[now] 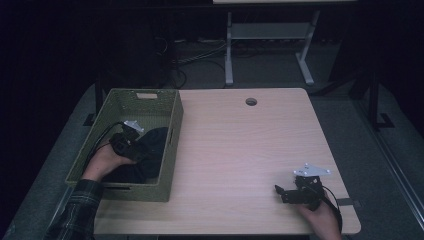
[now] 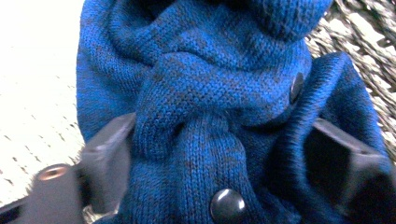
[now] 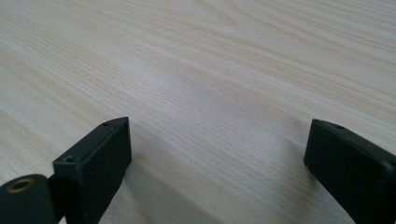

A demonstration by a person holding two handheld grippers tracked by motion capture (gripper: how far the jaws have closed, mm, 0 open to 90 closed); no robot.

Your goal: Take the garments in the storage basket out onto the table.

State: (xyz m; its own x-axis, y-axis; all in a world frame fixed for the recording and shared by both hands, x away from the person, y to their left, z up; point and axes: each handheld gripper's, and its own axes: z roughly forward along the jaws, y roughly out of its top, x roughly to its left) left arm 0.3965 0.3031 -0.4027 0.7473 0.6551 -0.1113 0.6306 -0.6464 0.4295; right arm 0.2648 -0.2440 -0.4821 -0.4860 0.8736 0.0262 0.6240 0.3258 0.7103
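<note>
Blue knitted wool, flecked with darker yarn, bunches up close in the left gripper view: a cardigan point(image 2: 210, 93) with round dark buttons point(image 2: 227, 205), its folds pushed between the two black jaws of the left gripper point(image 2: 219, 154). Those jaws stand wide apart with the fabric bulging between them; the knit appears to lie against both inner faces, but the near jaw is blurred, so whether the pads truly pinch the cloth or merely straddle it is hard to tell. From the high view the same garment point(image 1: 150, 150) looks almost black and lies heaped inside the green woven basket point(image 1: 170, 150), which sits on the left part of the pale wooden table point(image 1: 240, 150), its left side overhanging the table's edge. The left gripper point(image 1: 135, 142) reaches down into that basket from the near side, held by the person's left hand point(image 1: 105, 162), with a plaid sleeve point(image 1: 75, 210) showing behind it. Well apart, at the table's near right corner, the right hand point(image 1: 320, 217) holds the right gripper point(image 1: 282, 192) low over bare wood. In the right gripper view its jaws point(image 3: 215, 154) are spread wide with nothing between them but the light wood grain.
</note>
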